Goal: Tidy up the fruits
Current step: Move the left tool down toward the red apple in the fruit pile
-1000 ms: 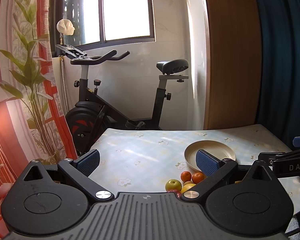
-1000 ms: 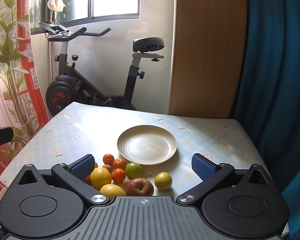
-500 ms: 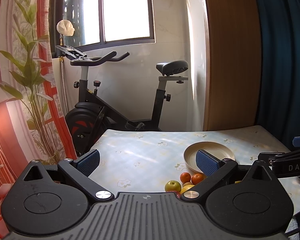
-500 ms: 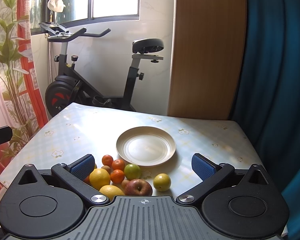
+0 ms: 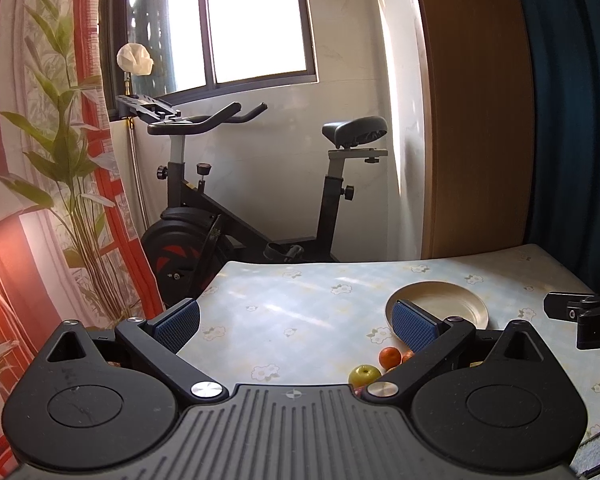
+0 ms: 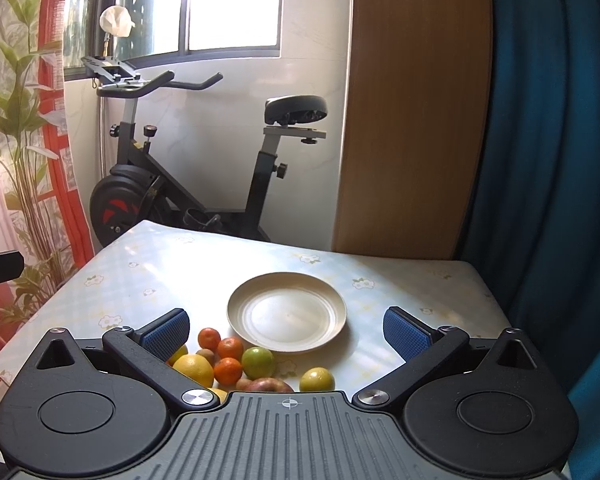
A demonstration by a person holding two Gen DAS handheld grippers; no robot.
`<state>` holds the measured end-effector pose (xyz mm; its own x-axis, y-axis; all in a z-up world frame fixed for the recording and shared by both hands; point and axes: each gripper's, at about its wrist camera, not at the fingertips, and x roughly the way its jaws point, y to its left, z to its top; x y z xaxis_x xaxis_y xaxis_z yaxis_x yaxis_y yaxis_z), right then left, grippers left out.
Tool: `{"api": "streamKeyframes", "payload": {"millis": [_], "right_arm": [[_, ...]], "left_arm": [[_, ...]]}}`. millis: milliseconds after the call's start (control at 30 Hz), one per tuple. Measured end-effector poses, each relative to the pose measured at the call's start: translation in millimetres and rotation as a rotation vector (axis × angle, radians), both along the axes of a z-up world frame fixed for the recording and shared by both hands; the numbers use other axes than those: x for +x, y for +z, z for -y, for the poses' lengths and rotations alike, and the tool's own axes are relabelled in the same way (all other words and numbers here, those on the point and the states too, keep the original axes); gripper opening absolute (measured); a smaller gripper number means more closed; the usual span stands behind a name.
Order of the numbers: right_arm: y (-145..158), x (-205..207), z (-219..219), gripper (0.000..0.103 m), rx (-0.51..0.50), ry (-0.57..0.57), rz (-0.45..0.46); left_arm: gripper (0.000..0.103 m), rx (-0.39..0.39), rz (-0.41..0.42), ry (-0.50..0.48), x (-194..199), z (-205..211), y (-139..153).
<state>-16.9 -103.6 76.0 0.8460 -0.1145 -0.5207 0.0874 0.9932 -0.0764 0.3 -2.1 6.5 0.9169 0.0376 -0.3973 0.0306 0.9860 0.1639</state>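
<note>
Right gripper (image 6: 286, 330): jaws wide apart, holding nothing, raised over the near edge of the table (image 6: 172, 264).
Left gripper (image 5: 296, 322): jaws wide apart, holding nothing, over the table's near left part.
Fruits: clustered near the near edge, just in front of the plate (image 6: 287, 312). Three small oranges (image 6: 209, 337); green apple (image 6: 258, 362) almost touching the plate's rim; large yellow citrus (image 6: 194, 369); red apple (image 6: 266, 385), partly hidden by the right gripper's body; small yellow-green fruit (image 6: 317, 379) set slightly apart to the right.
Plate: cream, round, nothing on it, near the middle of the table.
Exercise bike (image 6: 204, 172): on the floor beyond the far edge.
</note>
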Motion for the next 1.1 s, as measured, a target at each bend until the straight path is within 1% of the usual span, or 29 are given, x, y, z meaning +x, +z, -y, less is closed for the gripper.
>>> {"api": "streamKeyframes", "payload": {"millis": [67, 133, 233, 300, 400, 500, 533, 567, 633, 733, 800, 867, 967, 1000, 1100], "right_arm": [[-1, 4, 4, 0.103, -0.013, -0.004, 0.023], [-4, 10, 11, 0.103, -0.023, -0.011, 0.047], [-13, 20, 22, 0.103, -0.052, -0.015, 0.101], [-22, 29, 30, 0.103, -0.073, -0.033, 0.133], [-34, 45, 43, 0.103, -0.045, -0.082, 0.119], [-50, 57, 55, 0.103, -0.021, -0.100, 0.143], [-54, 60, 58, 0.103, -0.026, -0.108, 0.149], [-60, 64, 59, 0.103, -0.032, -0.107, 0.134], [-70, 71, 63, 0.103, -0.033, -0.109, 0.132], [-83, 80, 64, 0.103, -0.024, -0.090, 0.093], [-90, 84, 65, 0.103, -0.024, -0.078, 0.064], [-98, 83, 62, 0.103, -0.010, -0.047, 0.057], [-108, 81, 57, 0.103, -0.026, -0.010, 0.033], [-113, 82, 54, 0.103, -0.044, -0.004, 0.025], [-125, 80, 46, 0.103, -0.085, -0.009, -0.001]], "left_arm": [[0.103, -0.001, 0.013, 0.019, 5, -1, 2], [0.103, 0.002, 0.039, 0.018, 10, -1, 2], [0.103, 0.027, 0.053, 0.004, 21, 3, 1], [0.103, 0.057, 0.048, 0.006, 31, 9, -2], [0.103, 0.102, 0.068, -0.019, 42, 18, -9], [0.103, 0.114, 0.067, -0.029, 54, 26, -16], [0.103, 0.105, 0.064, -0.033, 58, 27, -19], [0.103, 0.089, 0.057, -0.044, 65, 27, -21], [0.103, 0.062, 0.017, -0.065, 77, 27, -27], [0.102, 0.030, -0.036, -0.103, 94, 25, -36], [0.102, 0.025, -0.053, -0.138, 101, 24, -45], [0.102, 0.024, -0.087, -0.133, 109, 24, -53], [0.099, -0.034, -0.132, -0.133, 120, 19, -69], [0.096, -0.059, -0.131, -0.143, 122, 17, -73], [0.095, -0.144, -0.105, -0.182, 122, 13, -87]]}}
